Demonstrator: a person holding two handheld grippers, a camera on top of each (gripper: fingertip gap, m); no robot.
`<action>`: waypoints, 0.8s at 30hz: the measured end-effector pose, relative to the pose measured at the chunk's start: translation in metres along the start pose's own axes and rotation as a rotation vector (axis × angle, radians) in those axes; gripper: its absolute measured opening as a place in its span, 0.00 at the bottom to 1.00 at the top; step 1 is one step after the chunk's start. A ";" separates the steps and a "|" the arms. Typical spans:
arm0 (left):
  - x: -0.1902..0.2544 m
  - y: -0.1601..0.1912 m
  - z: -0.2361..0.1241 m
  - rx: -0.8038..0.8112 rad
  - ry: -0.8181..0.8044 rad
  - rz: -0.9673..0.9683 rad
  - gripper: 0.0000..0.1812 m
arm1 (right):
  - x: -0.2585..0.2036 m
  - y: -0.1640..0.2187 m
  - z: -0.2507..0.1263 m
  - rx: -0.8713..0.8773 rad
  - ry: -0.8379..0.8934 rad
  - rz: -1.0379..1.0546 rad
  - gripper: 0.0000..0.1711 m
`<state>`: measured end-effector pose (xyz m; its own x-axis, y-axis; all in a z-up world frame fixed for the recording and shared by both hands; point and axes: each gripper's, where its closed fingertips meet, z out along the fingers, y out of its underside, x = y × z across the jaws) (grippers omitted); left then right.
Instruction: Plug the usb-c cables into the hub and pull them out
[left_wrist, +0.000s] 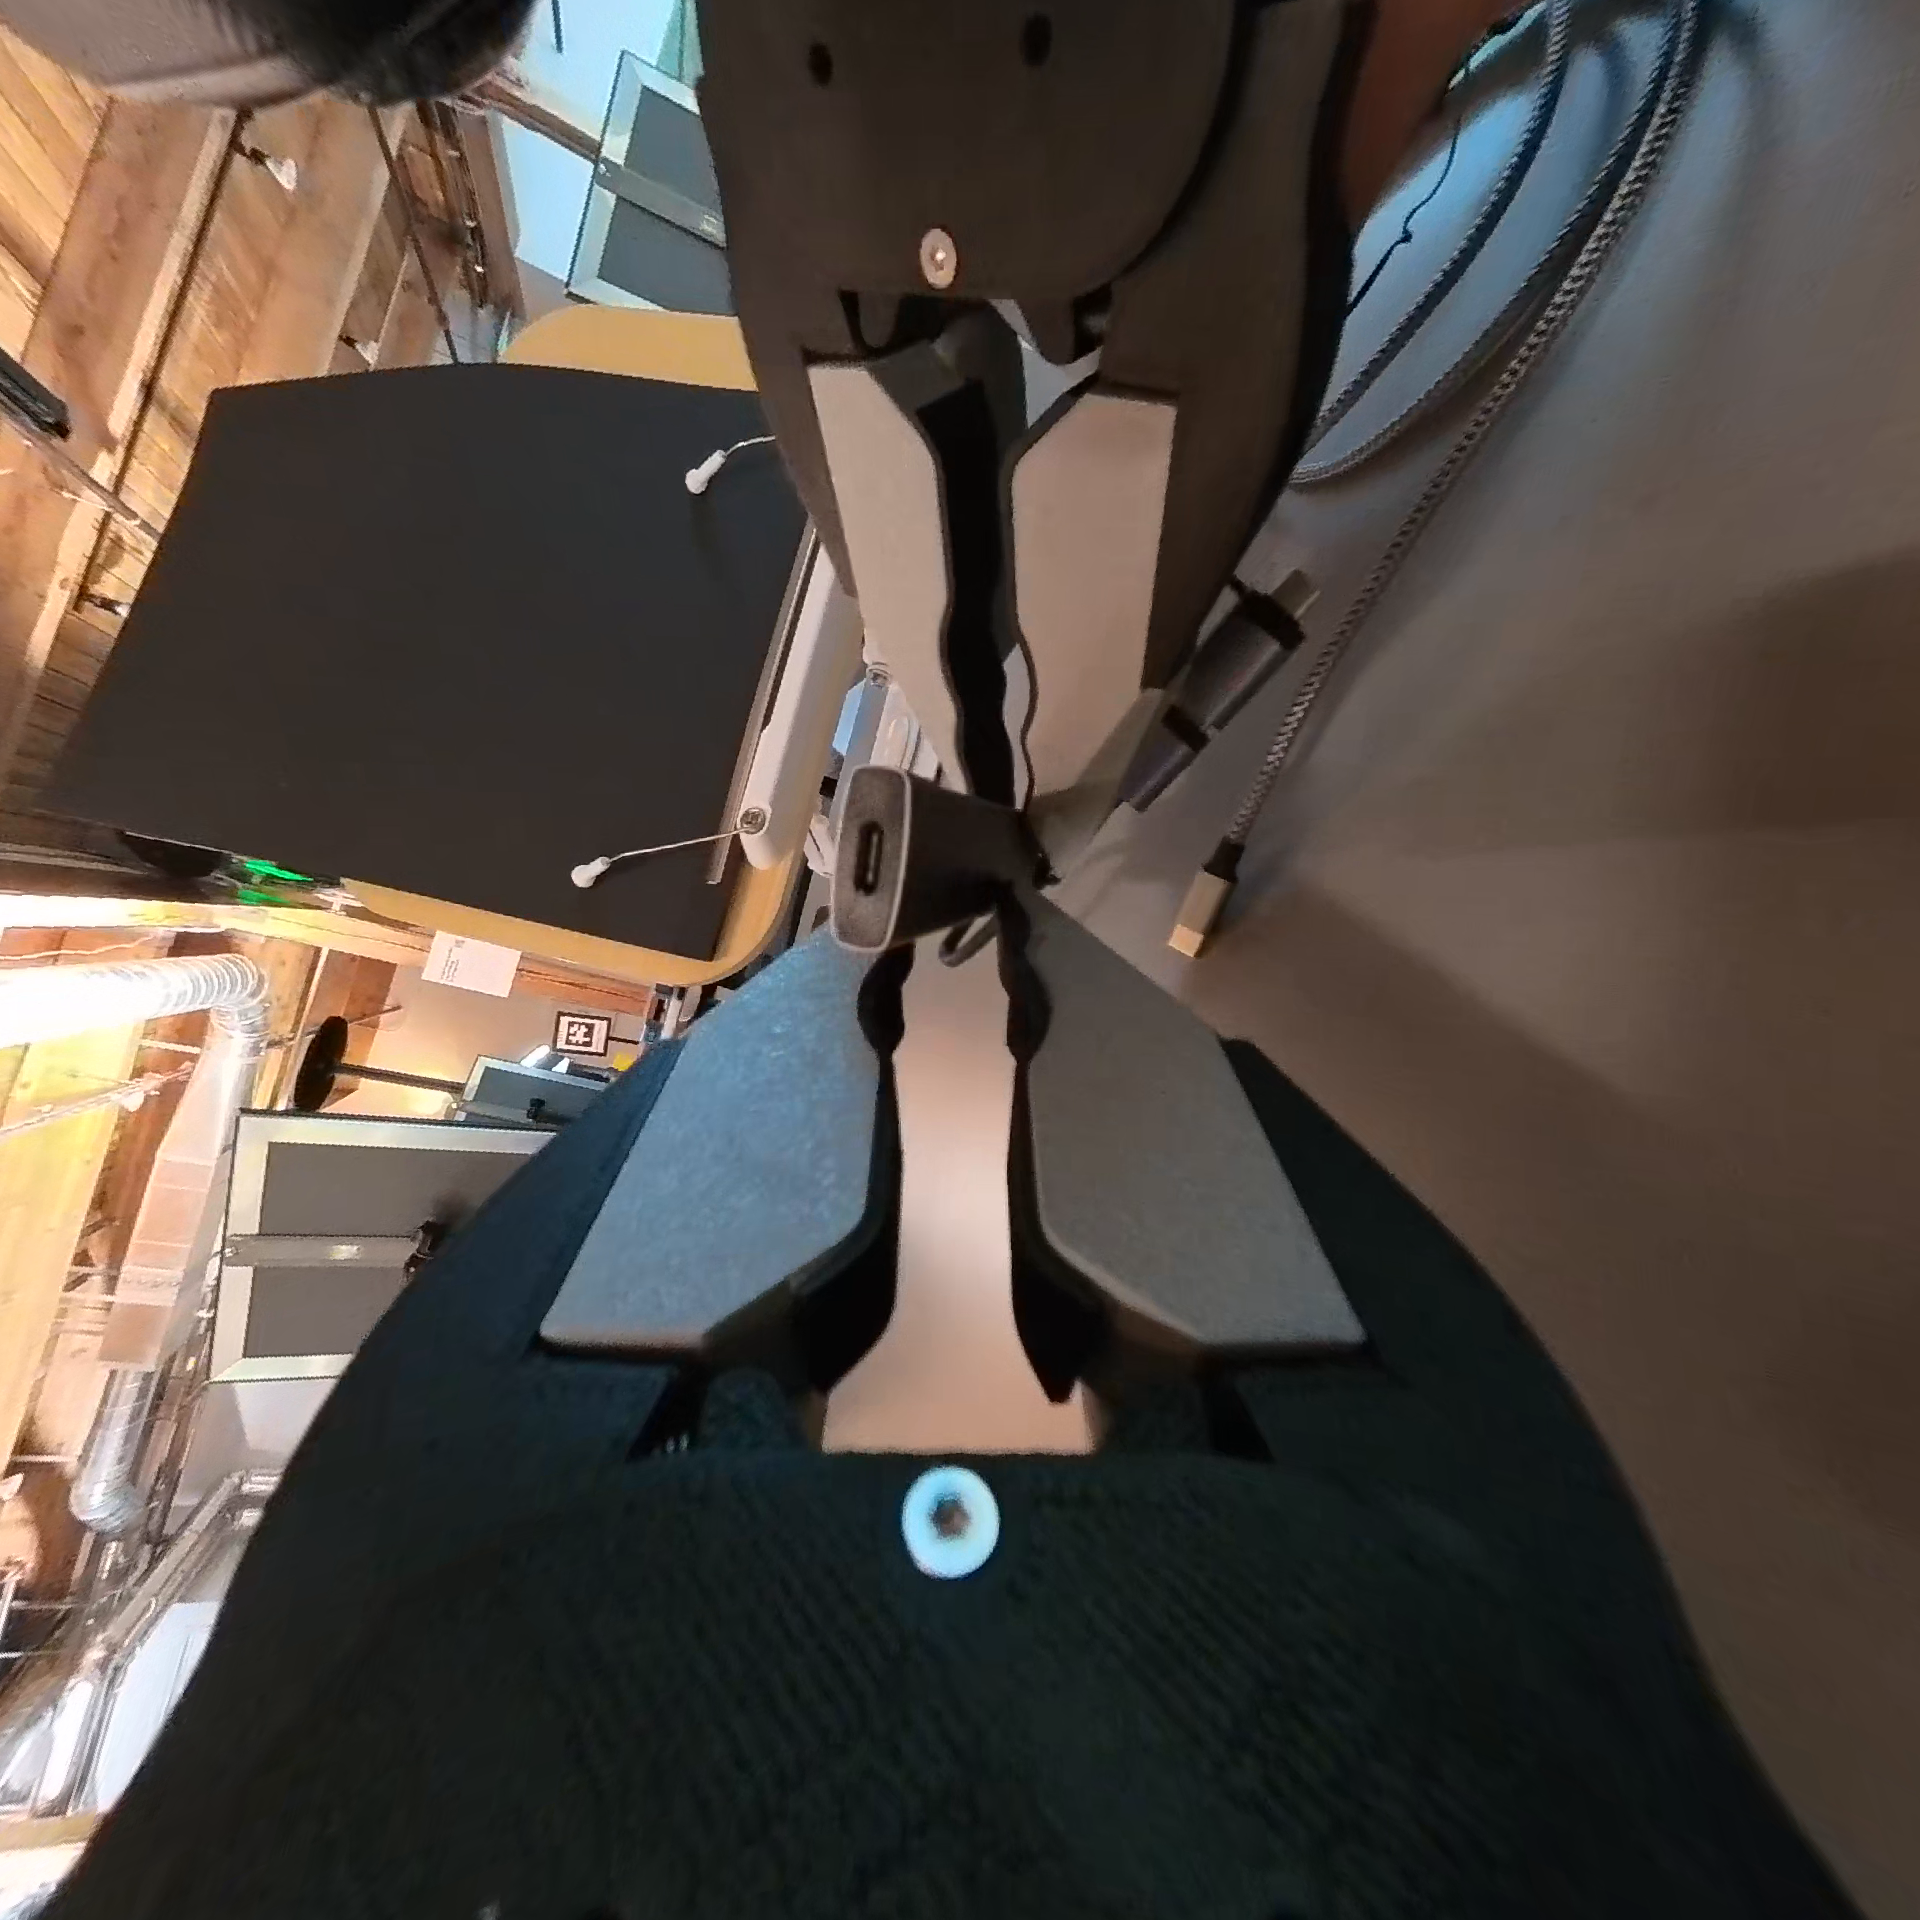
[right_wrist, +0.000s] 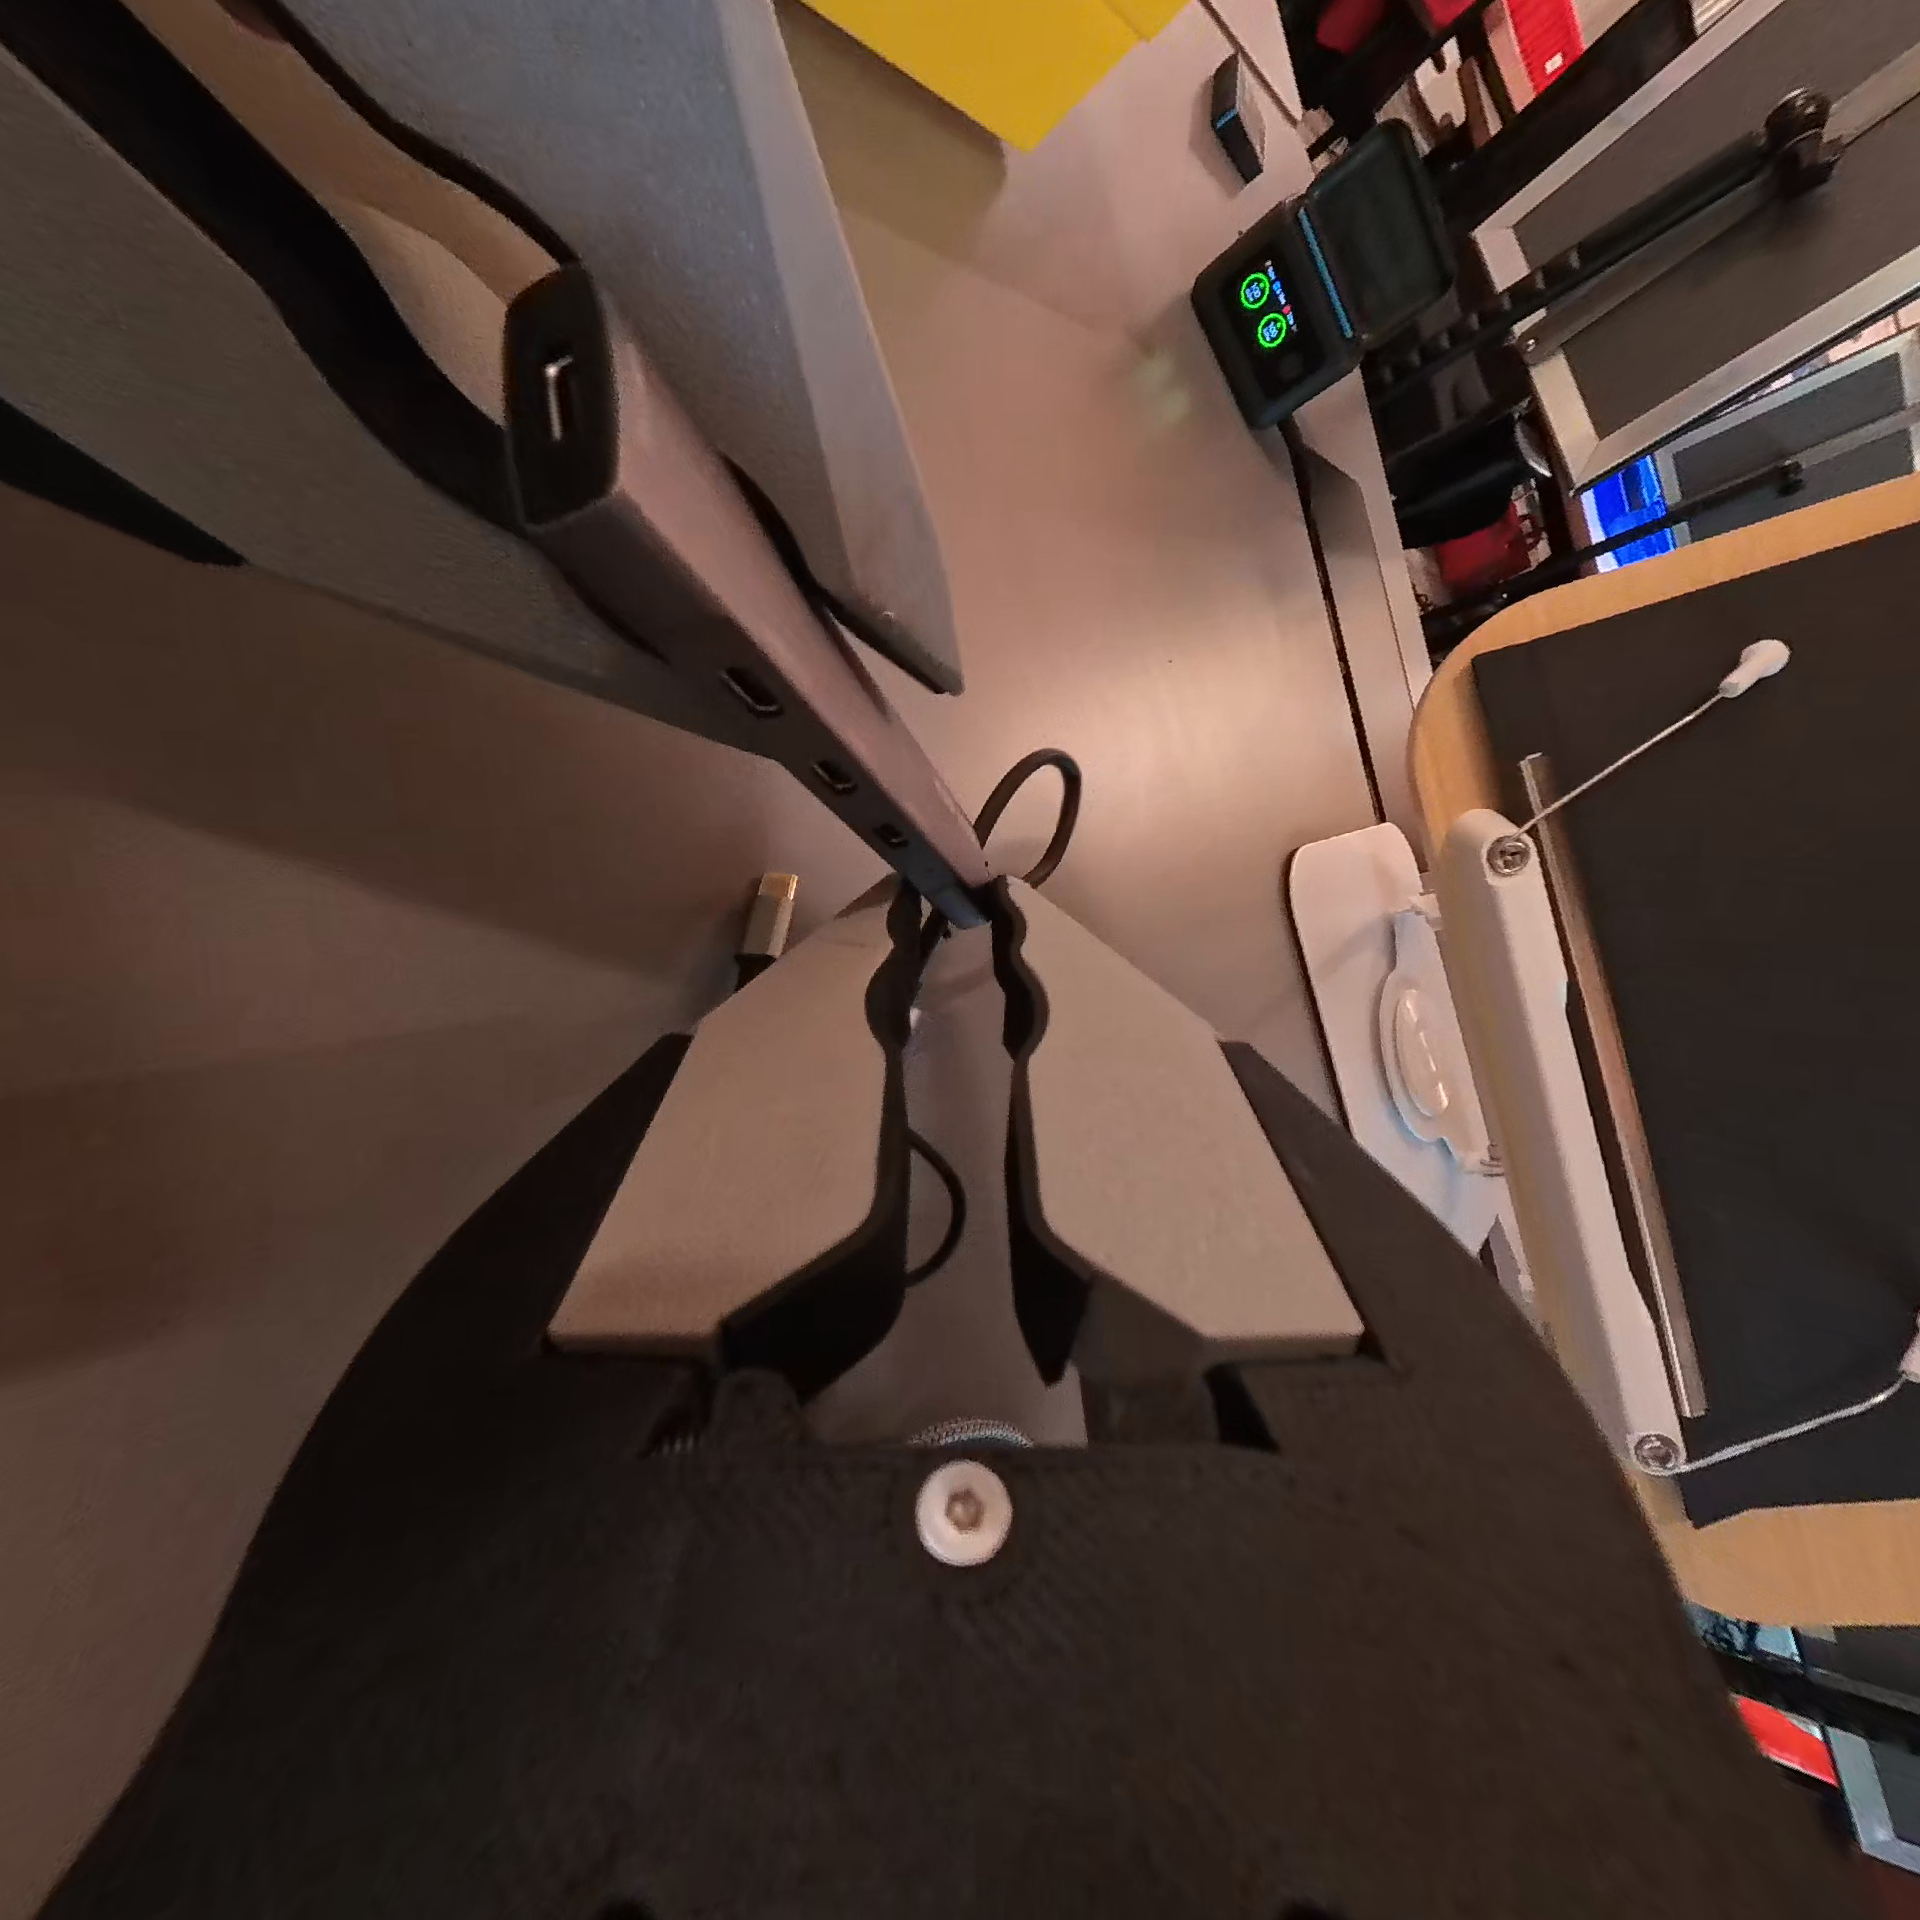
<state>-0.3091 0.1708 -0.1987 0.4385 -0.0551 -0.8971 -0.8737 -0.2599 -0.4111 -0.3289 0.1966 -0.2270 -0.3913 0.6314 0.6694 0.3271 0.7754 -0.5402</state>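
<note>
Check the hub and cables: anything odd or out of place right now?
Both the left gripper and right gripper clamp the hub, held at a slant; its visible ports are empty, and the braided cable plug lies loose on the table.

I see the slim dark-grey metal hub (right_wrist: 665, 582) held off the grey tabletop (right_wrist: 1122, 665) between both grippers; the braided silver-tipped usb-c cable (left_wrist: 1210, 899) lies on the tabletop beneath it, apart.
</note>
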 end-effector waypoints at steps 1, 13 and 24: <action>0.000 0.000 0.000 -0.001 -0.002 0.001 0.07 | 0.000 0.000 0.000 -0.003 0.003 -0.003 0.06; 0.000 -0.009 -0.008 0.073 0.011 -0.055 0.03 | 0.007 0.015 0.003 -0.092 0.074 -0.125 0.03; 0.009 -0.015 -0.010 0.117 0.089 -0.136 0.06 | -0.003 0.010 0.002 -0.085 0.084 -0.250 0.03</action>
<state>-0.2898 0.1646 -0.1988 0.5667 -0.1130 -0.8161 -0.8212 -0.1571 -0.5485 -0.3262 0.2030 -0.2353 -0.3978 0.4152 0.8181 0.3022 0.9013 -0.3105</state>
